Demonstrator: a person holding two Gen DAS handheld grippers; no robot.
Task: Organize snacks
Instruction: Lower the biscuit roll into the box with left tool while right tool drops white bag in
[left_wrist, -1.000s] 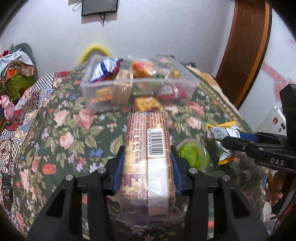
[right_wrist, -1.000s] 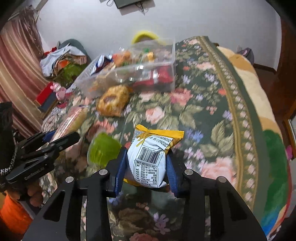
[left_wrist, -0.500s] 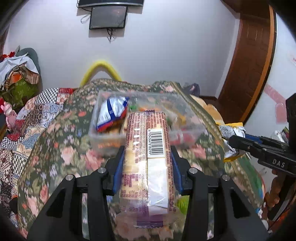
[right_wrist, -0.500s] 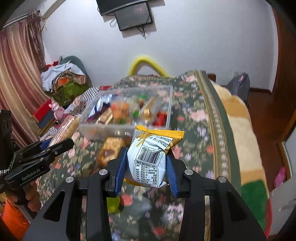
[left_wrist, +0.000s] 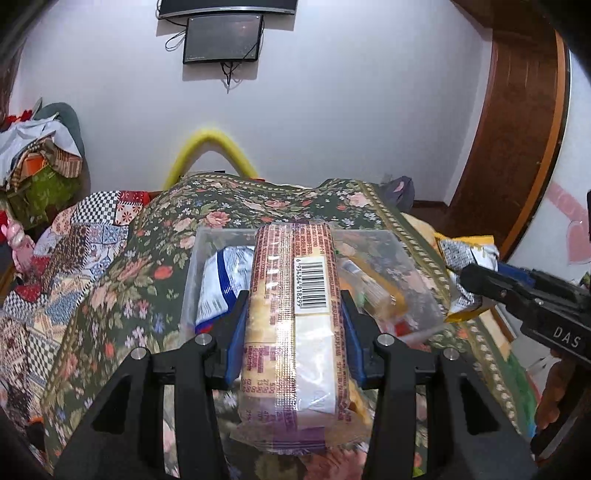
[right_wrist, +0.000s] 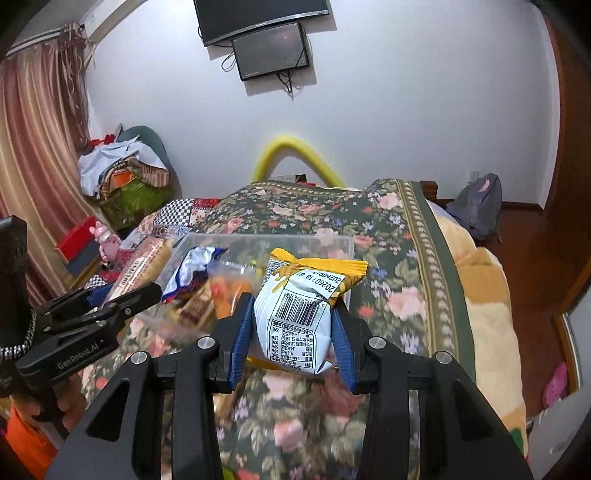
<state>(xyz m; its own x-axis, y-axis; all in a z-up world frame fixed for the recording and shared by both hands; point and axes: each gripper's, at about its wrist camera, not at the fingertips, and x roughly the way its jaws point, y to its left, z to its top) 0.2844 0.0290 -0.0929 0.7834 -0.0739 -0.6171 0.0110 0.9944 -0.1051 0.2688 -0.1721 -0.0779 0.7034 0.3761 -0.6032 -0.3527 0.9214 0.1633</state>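
Nearest to us, we see two grippers, each pinching one snack. The left gripper (left_wrist: 293, 325) has its two blue pads pressed against the sides of one long biscuit packet (left_wrist: 293, 332), barcode up, held lengthwise in the air above the flowered bedspread (left_wrist: 110, 280). The right gripper (right_wrist: 291, 328) squeezes one white-and-yellow snack bag (right_wrist: 299, 314) between its blue pads, barcode and date stamp facing up, also held off the bedspread. Each gripper shows in the other's view: from the left wrist the right one comes in at the right edge with its bag, and from the right wrist the left one comes in at the left edge with the packet. Just beyond both held snacks lies one clear plastic bin (right_wrist: 343, 243) on the bed, with several snacks inside; we can count one blue-and-white bag (right_wrist: 192, 269) and one orange packet (right_wrist: 227, 291), the rest being too jumbled to count. Farther back we see one yellow curved tube (right_wrist: 291, 155) against the wall, and above it two dark screens (right_wrist: 271, 50), one over the other.
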